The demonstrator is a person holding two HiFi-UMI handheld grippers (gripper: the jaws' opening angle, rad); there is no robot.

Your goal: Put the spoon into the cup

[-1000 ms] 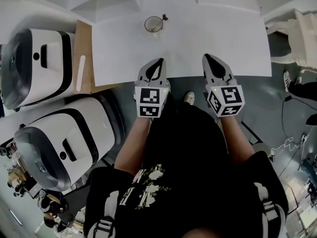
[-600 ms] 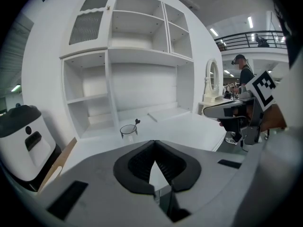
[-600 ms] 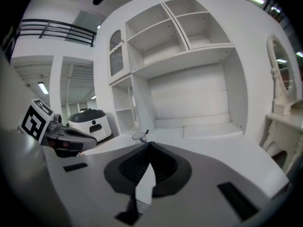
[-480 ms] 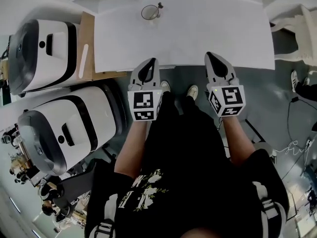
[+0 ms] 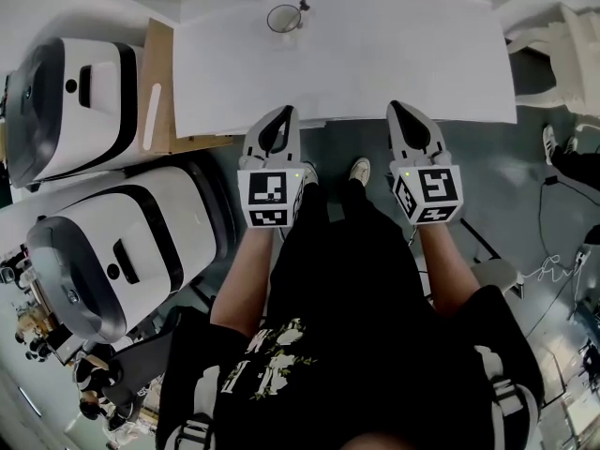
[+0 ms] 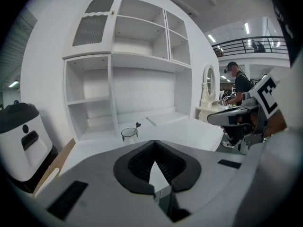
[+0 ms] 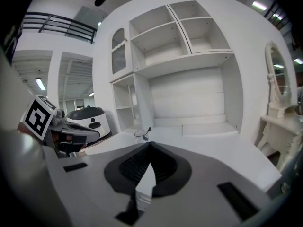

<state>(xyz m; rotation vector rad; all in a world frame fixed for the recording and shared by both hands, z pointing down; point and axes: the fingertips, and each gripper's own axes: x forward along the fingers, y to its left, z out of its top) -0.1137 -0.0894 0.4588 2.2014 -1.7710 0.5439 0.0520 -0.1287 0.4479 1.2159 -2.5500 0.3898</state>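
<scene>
Both grippers hang over the near edge of the white table (image 5: 394,64), side by side and apart from each other. The left gripper (image 5: 285,112) is clenched, its dark pads meeting at the tips with nothing between them, and it touches nothing. The right gripper (image 5: 397,107) is clenched the same way, empty and clear of the tabletop. Each carries its cube of square black-and-white markers, facing up toward the head camera. The cup (image 5: 284,18) stands upright at the far side of the table, nearer the left corner and well apart from both grippers. It looks clear, with a thin dark rim. The spoon (image 5: 302,7) already sits in it, its handle leaning out over the rim to the right and ending in a small dark tip. Counted: one table, two large white machines with black bands (image 5: 66,120) on the left, one flat brown board (image 5: 159,111) between them and the table, two grippers, one cup, one spoon.
</scene>
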